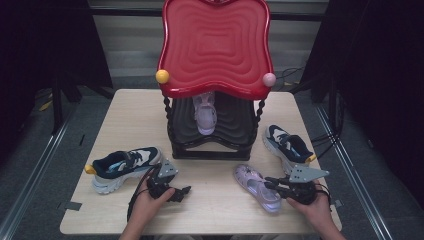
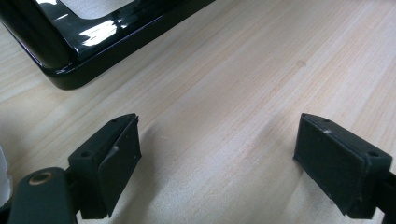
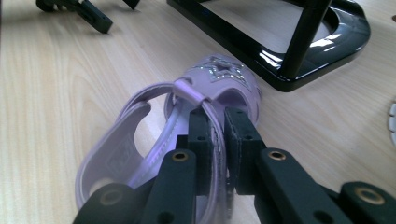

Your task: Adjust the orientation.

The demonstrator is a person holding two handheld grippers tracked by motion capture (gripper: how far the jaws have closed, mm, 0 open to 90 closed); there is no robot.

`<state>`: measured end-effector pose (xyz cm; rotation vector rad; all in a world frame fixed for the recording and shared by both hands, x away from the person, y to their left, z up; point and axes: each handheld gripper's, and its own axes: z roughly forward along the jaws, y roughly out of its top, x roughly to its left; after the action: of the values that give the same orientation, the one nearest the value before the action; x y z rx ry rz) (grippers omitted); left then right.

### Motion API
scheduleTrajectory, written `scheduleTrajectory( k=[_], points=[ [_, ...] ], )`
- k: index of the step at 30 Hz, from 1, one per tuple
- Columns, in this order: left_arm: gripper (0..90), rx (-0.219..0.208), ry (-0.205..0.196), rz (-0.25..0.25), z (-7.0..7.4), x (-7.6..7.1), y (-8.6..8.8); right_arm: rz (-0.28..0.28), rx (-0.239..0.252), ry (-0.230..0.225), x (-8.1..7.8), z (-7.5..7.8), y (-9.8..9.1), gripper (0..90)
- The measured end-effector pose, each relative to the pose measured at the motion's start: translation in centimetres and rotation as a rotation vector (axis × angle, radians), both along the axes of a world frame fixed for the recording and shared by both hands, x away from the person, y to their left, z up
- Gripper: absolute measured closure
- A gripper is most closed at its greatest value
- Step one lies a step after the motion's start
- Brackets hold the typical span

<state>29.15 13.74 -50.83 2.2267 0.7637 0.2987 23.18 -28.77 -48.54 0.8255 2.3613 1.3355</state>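
Rack (image 1: 210,145) base just beyond sandal (image 1: 257,187)

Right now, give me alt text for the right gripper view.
The right tool is shut on the side strap of a lilac sandal lying on a wooden table, with the black base of a shoe rack behind it.

Lilac jelly sandal (image 3: 187,116), glittery star on its toe strap, sole down on the counter (image 1: 210,200), just before the shoe rack's black base (image 3: 299,60), strap pinched between my fingers (image 3: 201,135)
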Motion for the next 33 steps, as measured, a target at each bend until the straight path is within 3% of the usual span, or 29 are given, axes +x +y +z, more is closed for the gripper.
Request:
scheduleTrajectory(
  k=[8,12,19,33],
  points=[
    [13.7,0.0,0.0,0.0,0.0,0.0,0.0,-0.051,0.018,0.017,-0.3,-0.7,-0.1,70.5],
    [13.7,-0.001,0.001,0.0,0.0,0.0,0.0,-0.061,0.012,0.006,-0.3,-0.8,0.4,69.9],
    [13.7,0.0,0.0,0.0,0.0,0.0,0.0,-0.112,0.055,0.019,-0.3,-1.1,0.0,67.9],
    [13.6,-0.002,0.001,0.001,0.0,0.0,0.0,-0.127,0.104,-0.001,-0.5,-1.6,0.0,71.0]
  ],
)
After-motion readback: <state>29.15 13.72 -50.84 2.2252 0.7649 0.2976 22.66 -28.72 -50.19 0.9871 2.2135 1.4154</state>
